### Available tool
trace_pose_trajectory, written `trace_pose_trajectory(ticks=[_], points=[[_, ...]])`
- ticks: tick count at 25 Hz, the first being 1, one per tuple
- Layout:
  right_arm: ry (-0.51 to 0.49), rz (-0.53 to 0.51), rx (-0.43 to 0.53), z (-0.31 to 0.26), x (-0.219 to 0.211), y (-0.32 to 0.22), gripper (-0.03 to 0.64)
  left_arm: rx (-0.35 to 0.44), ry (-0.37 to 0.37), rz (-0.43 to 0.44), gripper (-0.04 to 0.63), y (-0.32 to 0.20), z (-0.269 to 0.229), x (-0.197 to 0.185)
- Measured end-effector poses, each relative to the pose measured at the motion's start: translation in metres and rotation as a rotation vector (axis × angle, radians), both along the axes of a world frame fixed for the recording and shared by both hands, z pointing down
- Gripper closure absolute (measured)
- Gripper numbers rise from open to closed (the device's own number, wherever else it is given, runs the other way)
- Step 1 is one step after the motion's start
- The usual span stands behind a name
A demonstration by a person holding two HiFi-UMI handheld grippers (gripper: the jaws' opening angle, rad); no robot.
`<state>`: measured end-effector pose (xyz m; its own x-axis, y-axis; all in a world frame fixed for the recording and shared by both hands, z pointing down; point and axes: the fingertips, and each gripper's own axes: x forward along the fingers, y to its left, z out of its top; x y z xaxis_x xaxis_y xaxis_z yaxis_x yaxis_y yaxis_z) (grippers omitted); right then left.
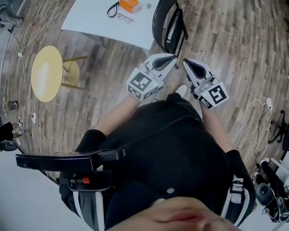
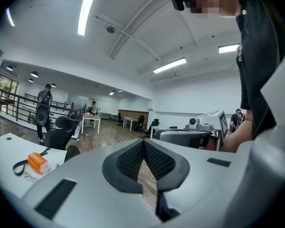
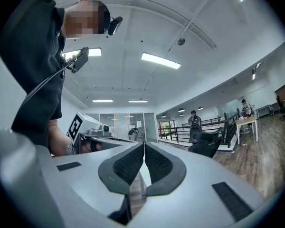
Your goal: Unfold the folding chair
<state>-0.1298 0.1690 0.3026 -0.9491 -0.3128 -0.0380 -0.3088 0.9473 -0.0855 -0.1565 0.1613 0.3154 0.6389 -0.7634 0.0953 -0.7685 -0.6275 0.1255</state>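
Chair [image 1: 169, 20] stands folded by the table [image 1: 101, 13] at the top middle, and the left gripper [image 1: 172, 59] and right gripper [image 1: 186, 62], both shut tight and empty, point at it, likely to grab it.

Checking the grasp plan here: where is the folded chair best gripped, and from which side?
Probably the upper frame edge of the folding chair, from the person's side: it stands folded and upright, its far side close by the white table, its near edge facing the left gripper and right gripper, both shut and empty.
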Motion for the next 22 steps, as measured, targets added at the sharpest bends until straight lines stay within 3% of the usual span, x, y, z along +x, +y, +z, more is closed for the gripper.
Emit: trace_pose_trajectory(ticks=[15,22], points=[[-0.014,-0.085,-0.005,0.001,0.044,-0.124,0.607,-0.033,-0.027,-0.078,0.591,-0.121,-0.002,0.050],[-0.021,-0.094,-0.016,0.005,0.037,-0.149,0.607,-0.058,-0.041,-0.107,0.591,-0.141,0.010,0.040]])
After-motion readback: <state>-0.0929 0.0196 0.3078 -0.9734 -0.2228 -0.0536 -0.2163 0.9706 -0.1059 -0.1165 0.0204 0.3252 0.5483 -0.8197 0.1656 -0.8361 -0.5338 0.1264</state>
